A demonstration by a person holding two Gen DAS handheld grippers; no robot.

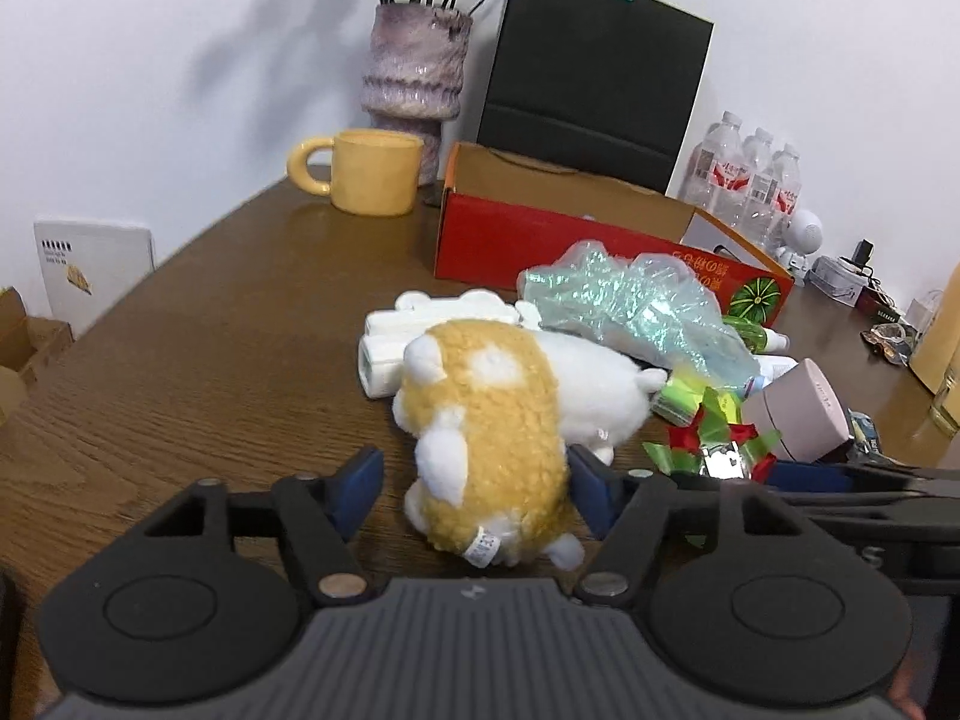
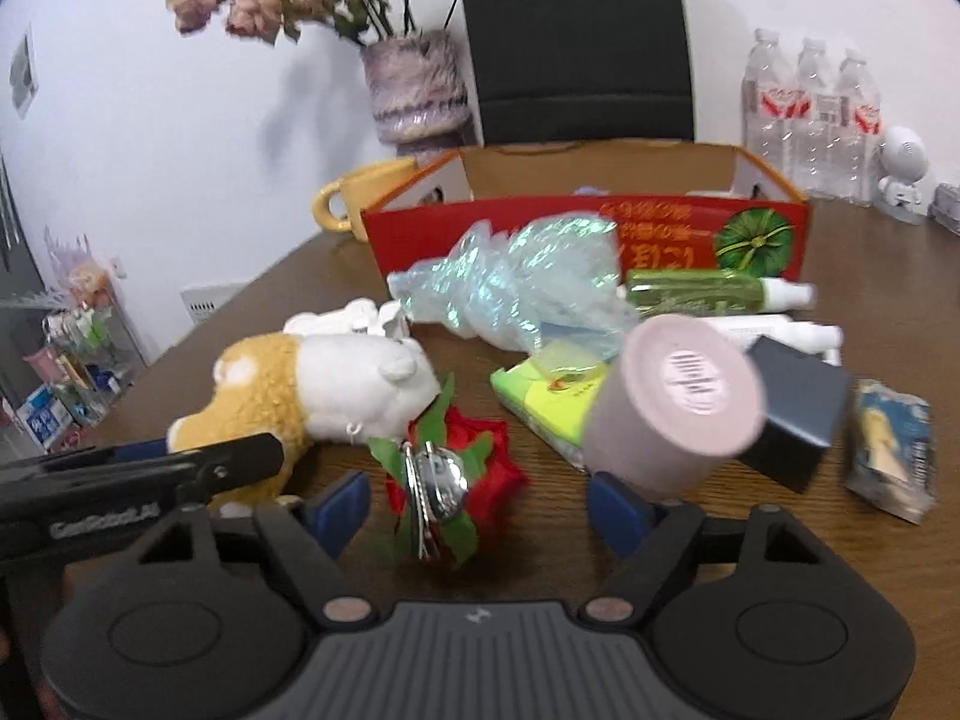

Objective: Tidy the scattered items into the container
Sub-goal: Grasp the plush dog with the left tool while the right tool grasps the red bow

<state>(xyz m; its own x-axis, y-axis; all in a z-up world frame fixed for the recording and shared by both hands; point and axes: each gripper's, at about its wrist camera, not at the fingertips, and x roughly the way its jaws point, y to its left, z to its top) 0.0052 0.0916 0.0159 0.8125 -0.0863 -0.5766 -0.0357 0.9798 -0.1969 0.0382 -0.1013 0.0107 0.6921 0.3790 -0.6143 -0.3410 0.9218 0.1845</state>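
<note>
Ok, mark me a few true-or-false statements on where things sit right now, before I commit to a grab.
1. The plush toy lies between the fingers of the left tongs. True.
2. The yellow mug stands inside the red box. False: it stands on the table beside the box.
3. The red and green bow is already in the box. False: it lies on the table between the fingers of the right tongs.
4. The water bottles stand upright by the wall. True.
5. The black bag lies flat. False: it stands upright behind the box.
</note>
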